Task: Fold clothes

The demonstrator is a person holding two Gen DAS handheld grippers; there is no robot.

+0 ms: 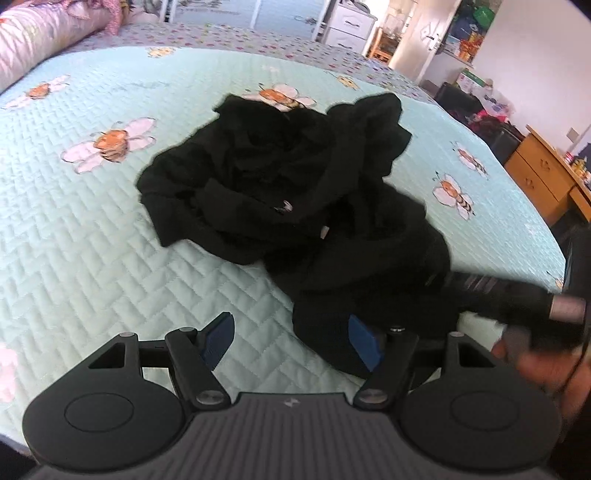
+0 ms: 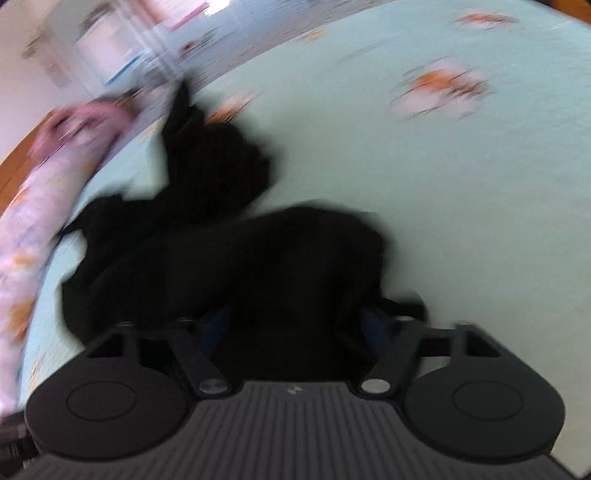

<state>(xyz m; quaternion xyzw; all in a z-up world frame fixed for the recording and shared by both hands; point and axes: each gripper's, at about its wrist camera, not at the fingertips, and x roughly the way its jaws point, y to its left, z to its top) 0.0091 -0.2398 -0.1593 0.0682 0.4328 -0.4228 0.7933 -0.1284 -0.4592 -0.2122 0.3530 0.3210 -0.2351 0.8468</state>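
Note:
A crumpled black garment [image 1: 288, 192] lies in a heap on the mint-green quilted bed cover [image 1: 92, 240]. My left gripper [image 1: 291, 341] is open just above the bed at the heap's near edge; its right blue pad [image 1: 364, 341] touches the cloth, the left pad [image 1: 218, 338] is over bare quilt. My right gripper [image 1: 517, 295] shows blurred at the right, at the heap's edge. In the blurred right wrist view the black garment [image 2: 240, 258] fills the space between the wide-apart fingers of my right gripper [image 2: 295, 325].
A pink bolster pillow [image 1: 37, 44] lies along the bed's far left side. White drawers [image 1: 347, 26] stand past the bed. A wooden desk [image 1: 546, 173] and clutter stand at the right. The bed's right edge [image 1: 554, 236] is close.

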